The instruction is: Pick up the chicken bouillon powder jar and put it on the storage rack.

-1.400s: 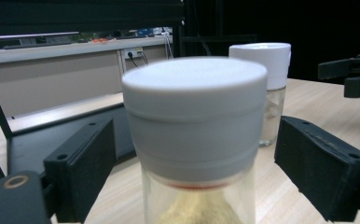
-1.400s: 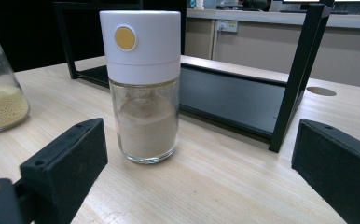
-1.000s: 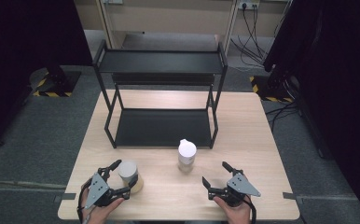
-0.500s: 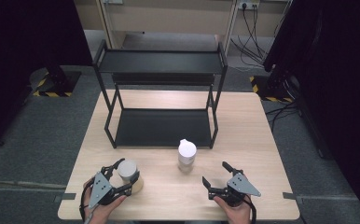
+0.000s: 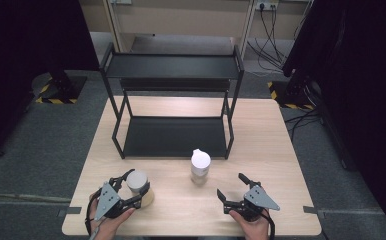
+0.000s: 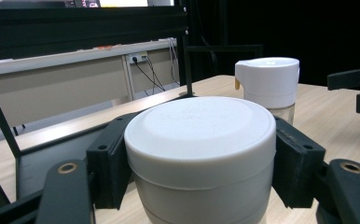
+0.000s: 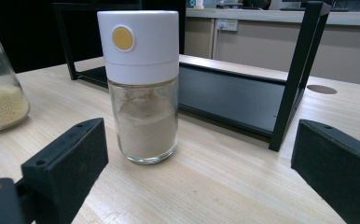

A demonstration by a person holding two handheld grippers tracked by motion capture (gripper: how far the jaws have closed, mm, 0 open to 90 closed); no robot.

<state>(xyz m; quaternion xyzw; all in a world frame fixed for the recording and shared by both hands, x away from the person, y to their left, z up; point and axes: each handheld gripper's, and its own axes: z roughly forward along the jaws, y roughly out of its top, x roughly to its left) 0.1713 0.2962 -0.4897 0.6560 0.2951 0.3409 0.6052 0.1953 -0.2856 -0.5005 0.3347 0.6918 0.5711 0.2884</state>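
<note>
A glass jar (image 5: 137, 182) with a white lid (image 6: 201, 135) and yellow grains inside stands near the table's front left. My left gripper (image 5: 131, 189) is shut on it. Its jaws have just been closing, and the black pads (image 6: 110, 168) press on both sides of the lid. A spice shaker (image 5: 200, 165) with a white cap and pale powder stands upright at the middle of the table, also seen as the shaker (image 7: 143, 88). My right gripper (image 5: 231, 185) rests at the front right, open, a short way in front of the shaker and not touching it.
A black two-level metal rack (image 5: 173, 67) stands at the back half of the wooden table (image 5: 266, 135), and its front post (image 7: 292, 79) is just right of the shaker. The jar (image 7: 1, 98) shows at the left edge of the right gripper view. Cables lie on the floor behind.
My left gripper has slid forward around the jar and its jaws have shut on the lid. The right gripper and the shaker have stayed put.
</note>
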